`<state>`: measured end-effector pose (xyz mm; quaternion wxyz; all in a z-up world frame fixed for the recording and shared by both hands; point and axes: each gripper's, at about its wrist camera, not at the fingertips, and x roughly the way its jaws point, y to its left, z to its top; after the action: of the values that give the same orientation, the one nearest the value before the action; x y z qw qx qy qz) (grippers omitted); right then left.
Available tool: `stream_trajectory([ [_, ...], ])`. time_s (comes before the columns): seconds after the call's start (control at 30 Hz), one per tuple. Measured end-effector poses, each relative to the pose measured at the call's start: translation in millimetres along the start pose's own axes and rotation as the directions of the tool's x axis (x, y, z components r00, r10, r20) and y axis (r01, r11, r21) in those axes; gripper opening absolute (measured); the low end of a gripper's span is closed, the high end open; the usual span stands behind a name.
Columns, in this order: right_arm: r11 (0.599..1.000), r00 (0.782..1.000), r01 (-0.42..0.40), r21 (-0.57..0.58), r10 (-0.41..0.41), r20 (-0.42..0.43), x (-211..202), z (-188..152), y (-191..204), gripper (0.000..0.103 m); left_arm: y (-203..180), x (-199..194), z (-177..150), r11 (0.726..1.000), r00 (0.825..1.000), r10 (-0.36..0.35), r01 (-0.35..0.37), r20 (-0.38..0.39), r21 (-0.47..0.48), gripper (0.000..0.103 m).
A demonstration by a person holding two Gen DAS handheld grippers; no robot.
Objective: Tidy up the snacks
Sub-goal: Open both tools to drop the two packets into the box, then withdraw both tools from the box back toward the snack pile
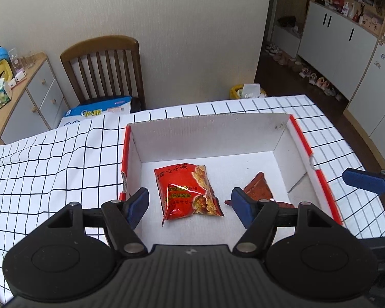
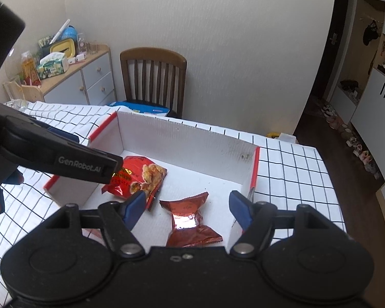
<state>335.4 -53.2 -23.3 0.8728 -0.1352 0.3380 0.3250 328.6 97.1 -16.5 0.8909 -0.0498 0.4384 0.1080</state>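
1. While both of my tools hang above the white corrugated cardboard box with red edges (image 1: 282, 133), nothing is gripped: the left gripper (image 1: 190, 205) has its blue pads spread with only air between them, and the right gripper (image 2: 186, 205) stands just as wide and empty.
2. From the left wrist view, the bright red foil snack bag with a picture of golden crisps (image 1: 187, 192) lies flat on the box floor at about 12 o'clock, straight ahead between the jaws but below them and untouched.
3. At roughly 2 o'clock in that view sits the darker red-brown crinkled snack packet (image 1: 259, 190), partly hidden behind my right-hand pad.
4. Seen from the right wrist, that packet (image 2: 190, 215) is dead ahead at 12 o'clock, pinched at its waist, and the bright bag (image 2: 141, 177) is at 11 o'clock, apart from it.
5. I judge this to be the end of a placing step: two snacks rest in the box, both sets of jaws clear of them.
6. No further snacks show on the white black-grid tablecloth (image 1: 51, 166) in either view, so I cannot tell what remains.
7. Next, I would lift clear of the box walls, swing outward to search for another packet, then approach it with the jaws wide.
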Motion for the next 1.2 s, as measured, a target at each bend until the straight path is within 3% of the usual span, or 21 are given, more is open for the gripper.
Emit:
stream_trajectory([
  [0.43, 0.997, 0.995, -0.040, 0.070, 0.034, 0.091, -53.4, -11.2, -7.7, 0.082, -6.3, -58.3, -26.5, 0.998, 0.995, -0.055, 0.056, 0.083, -0.007, 0.071],
  [0.5, 0.996, 0.994, -0.047, 0.071, 0.039, 0.104, -62.0, -15.2, -7.2, 0.084, -6.3, -65.8, -31.7, 0.998, 0.994, -0.059, 0.059, 0.096, -0.006, 0.077],
  [0.73, 0.992, 0.987, -0.077, 0.096, 0.063, 0.145, -85.5, -26.5, -5.2, 0.091, -7.3, -83.8, -49.2, 0.998, 0.989, -0.069, 0.069, 0.127, 0.006, 0.078],
  [1.2, 0.984, 0.977, -0.109, 0.139, 0.080, 0.200, -118.8, -57.2, -0.3, 0.103, -8.7, -115.9, -93.4, 0.995, 0.984, -0.097, 0.092, 0.148, 0.042, 0.079],
])
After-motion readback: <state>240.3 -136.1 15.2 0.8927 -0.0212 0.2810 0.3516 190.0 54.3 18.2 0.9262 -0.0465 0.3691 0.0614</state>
